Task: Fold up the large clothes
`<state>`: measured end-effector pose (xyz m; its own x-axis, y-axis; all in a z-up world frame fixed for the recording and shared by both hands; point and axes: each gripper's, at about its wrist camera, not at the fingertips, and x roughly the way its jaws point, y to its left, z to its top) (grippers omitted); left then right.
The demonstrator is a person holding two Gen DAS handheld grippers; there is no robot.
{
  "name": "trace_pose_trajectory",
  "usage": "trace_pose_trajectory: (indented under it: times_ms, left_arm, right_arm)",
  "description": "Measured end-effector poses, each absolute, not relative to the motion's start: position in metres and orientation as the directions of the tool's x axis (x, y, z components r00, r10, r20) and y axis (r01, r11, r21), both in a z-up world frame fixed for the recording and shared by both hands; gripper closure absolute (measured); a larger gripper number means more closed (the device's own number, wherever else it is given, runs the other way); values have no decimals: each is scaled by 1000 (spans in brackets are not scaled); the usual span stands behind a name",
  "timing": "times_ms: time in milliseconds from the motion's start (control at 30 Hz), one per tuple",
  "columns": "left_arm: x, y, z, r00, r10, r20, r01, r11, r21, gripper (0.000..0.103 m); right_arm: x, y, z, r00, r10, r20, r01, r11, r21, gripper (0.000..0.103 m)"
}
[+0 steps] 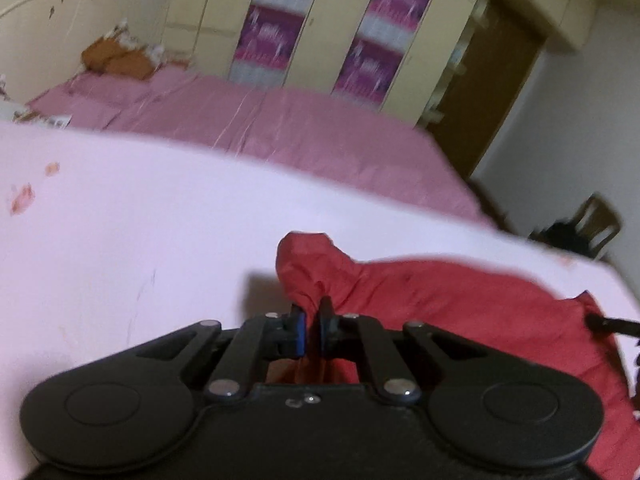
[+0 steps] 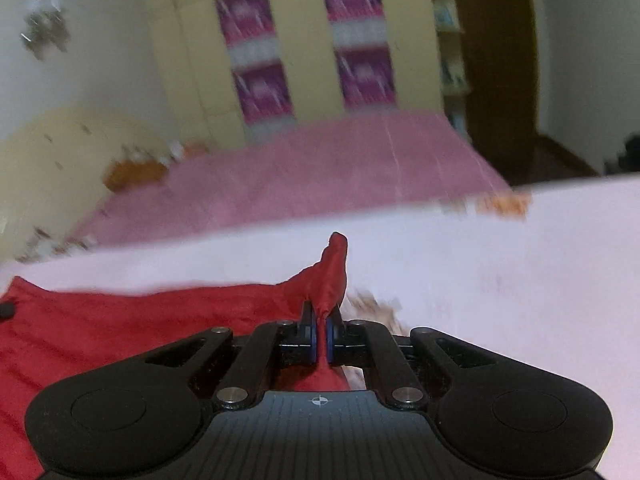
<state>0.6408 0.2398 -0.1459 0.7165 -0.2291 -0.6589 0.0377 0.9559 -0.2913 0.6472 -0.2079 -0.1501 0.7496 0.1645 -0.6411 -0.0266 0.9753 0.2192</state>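
A red garment [image 1: 460, 300] lies on a pale pink table [image 1: 120, 240]. My left gripper [image 1: 312, 316] is shut on a bunched corner of it, and the pinched cloth stands up past the fingertips. In the right wrist view the same red garment [image 2: 140, 320] spreads to the left. There my right gripper [image 2: 320, 320] is shut on another corner, and a twisted peak of red cloth rises above its blue pads. The tip of the other gripper [image 1: 612, 324] shows at the right edge of the left wrist view.
Beyond the table's far edge [image 2: 360, 216] stands a bed with a pink cover [image 1: 300, 128] and an orange cushion [image 1: 116, 58] by the headboard. A cream wardrobe [image 1: 320, 20] with purple panels lines the back wall. A wooden chair [image 1: 596, 228] stands at the right.
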Motion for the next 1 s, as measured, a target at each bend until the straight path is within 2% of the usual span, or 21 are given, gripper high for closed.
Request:
trace_pose_trajectory:
  times_ms: [67, 200, 300, 333, 367, 400, 433, 500, 667, 733, 833, 933, 1000]
  left_arm:
    - [638, 236, -159, 709, -206, -674, 45, 968, -248, 96]
    - [631, 225, -162, 732, -167, -661, 47, 980, -196, 96]
    - [630, 220, -159, 731, -151, -665, 42, 983, -177, 85]
    - [628, 220, -154, 731, -143, -667, 31, 984, -177, 68]
    - [628, 217, -148, 733, -133, -667, 18, 984, -177, 45]
    - [621, 218, -140, 752, -114, -649, 2, 985, -172, 40]
    - [610, 217, -131, 774, -101, -625, 2, 988, -157, 39]
    - [588, 209, -111, 794, -108, -599, 30, 990, -139, 39]
    - [529, 151, -89, 791, -267, -550, 192, 963, -191, 35]
    - [521, 117, -99, 777, -274, -566, 250, 961, -122, 34]
    - [522, 94, -129, 752, -223, -620, 255, 966, -38, 36]
    - [513, 106, -138, 783, -161, -600, 207, 978, 8, 36]
    - [502, 121, -135, 814, -97, -573, 151, 987, 48, 29]
  right_arm:
    - [650, -206, -168, 707, 151, -691, -14, 980, 200, 99]
    - [643, -210, -179, 728, 144, -670, 5, 977, 215, 99]
    - [642, -212, -180, 729, 145, -669, 0, 977, 211, 99]
    - [644, -212, -177, 725, 142, -674, 0, 978, 207, 97]
    - [644, -210, -174, 716, 118, -688, 5, 985, 174, 73]
    - [639, -206, -165, 718, 54, -694, 32, 993, 110, 33]
    - [627, -203, -152, 750, 17, -661, 42, 996, 73, 26]
    - [605, -202, -129, 786, 109, -608, -36, 991, 130, 26]
    - [546, -160, -104, 792, 284, -541, -218, 958, 184, 27]
    - [533, -132, -113, 764, 339, -549, -299, 940, 163, 28]
    - [535, -111, -139, 731, 290, -618, -284, 952, 112, 28]
    - [539, -124, -157, 754, 153, -638, -170, 985, 36, 28]
    - [539, -143, -156, 761, 90, -642, -96, 995, 25, 28]
